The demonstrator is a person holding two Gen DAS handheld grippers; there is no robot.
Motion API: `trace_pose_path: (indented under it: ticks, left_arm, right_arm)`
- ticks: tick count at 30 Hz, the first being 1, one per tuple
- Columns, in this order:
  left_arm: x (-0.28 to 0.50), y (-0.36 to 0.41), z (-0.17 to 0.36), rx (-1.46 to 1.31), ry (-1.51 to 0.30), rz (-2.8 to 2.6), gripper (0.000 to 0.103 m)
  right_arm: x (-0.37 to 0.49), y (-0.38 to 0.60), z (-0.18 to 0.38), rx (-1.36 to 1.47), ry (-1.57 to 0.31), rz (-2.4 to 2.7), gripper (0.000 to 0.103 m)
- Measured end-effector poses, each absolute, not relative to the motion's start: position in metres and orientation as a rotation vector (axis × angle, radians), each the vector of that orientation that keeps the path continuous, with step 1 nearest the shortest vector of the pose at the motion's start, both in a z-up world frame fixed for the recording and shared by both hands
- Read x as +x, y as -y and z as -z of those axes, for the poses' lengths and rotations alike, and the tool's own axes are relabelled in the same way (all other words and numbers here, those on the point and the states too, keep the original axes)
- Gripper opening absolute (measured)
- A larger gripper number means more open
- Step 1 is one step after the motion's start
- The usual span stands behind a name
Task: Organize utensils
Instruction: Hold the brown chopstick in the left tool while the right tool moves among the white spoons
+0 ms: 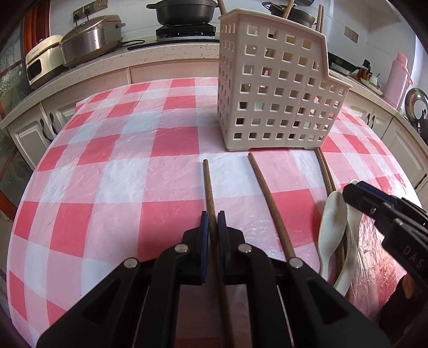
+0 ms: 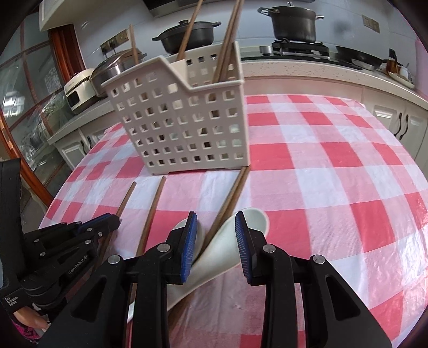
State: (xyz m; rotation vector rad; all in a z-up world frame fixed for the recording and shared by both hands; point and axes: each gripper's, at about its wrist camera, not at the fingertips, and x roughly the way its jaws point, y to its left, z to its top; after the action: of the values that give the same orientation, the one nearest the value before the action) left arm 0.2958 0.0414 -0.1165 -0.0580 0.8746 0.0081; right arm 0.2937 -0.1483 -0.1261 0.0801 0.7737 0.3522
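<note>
We see a brown chopstick (image 1: pixel 208 184) lying on the checked tablecloth (image 1: pixel 107 174), its far end pointing toward the holder, and the left gripper (image 1: pixel 213 227) has its blue pads pressed against it from both sides, jaws drawn nearly together around the stick. Just to its right lies a second chopstick (image 1: pixel 267 195), free on the cloth and angled slightly. Further right, a pair of chopsticks (image 1: pixel 325 171) runs from the base of the holder back under two white ceramic spoons (image 1: pixel 331 227) that rest side by side, touching each other.

Over those spoons we find the right gripper (image 2: pixel 216 235), jaws partly spread; the nearer spoon (image 2: pixel 230 241) sits between the pads, the left pad touching it and the right pad standing just off its bowl, so we cannot call it a firm pinch. The other spoon (image 2: pixel 184 227) lies behind the left pad.

Beyond the utensils stands the cream perforated holder (image 2: pixel 184 120) on the table, with several chopsticks (image 2: pixel 227 45) already upright in its taller rear compartment.

Behind the table we see a counter (image 1: pixel 165 53) carrying a rice cooker (image 1: pixel 91 40), with dark pots (image 2: pixel 294 24) on the stove
</note>
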Motion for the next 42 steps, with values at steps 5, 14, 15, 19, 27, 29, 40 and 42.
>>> trace_pose_path:
  ticks: [5,14,15,19,27,29,40,42]
  left_arm:
    - [0.294,-0.046,0.117,-0.071,-0.874,-0.006,0.007]
    - [0.292,-0.047,0.117,-0.085,-0.873,-0.001,0.007]
    - [0.292,-0.047,0.117,-0.085,-0.873,0.0,0.007]
    - [0.292,-0.048,0.117,-0.084,-0.873,-0.001,0.007]
    - [0.293,-0.046,0.117,-0.074,-0.874,-0.006,0.007]
    - [0.293,-0.045,0.117,-0.068,-0.874,-0.009,0.007]
    - [0.288,-0.044,0.117,-0.063,-0.873,-0.011,0.007]
    - [0.288,-0.044,0.117,-0.064,-0.873,-0.01,0.007]
  right_arm:
    - [0.295,0.143,0.125,0.107,-0.777,-0.367,0.024]
    - [0.303,0.145,0.129,0.121,-0.799,-0.326,0.015]
    - [0.303,0.145,0.13,0.121,-0.807,-0.328,0.015]
    - [0.301,0.142,0.132,0.116,-0.829,-0.353,0.015]
    - [0.295,0.142,0.132,0.133,-0.847,-0.394,0.016]
    - [0.29,0.144,0.129,0.129,-0.842,-0.405,0.016]
    - [0.268,0.142,0.133,0.027,-0.878,-0.41,0.02]
    - [0.264,0.142,0.134,-0.006,-0.884,-0.415,0.027]
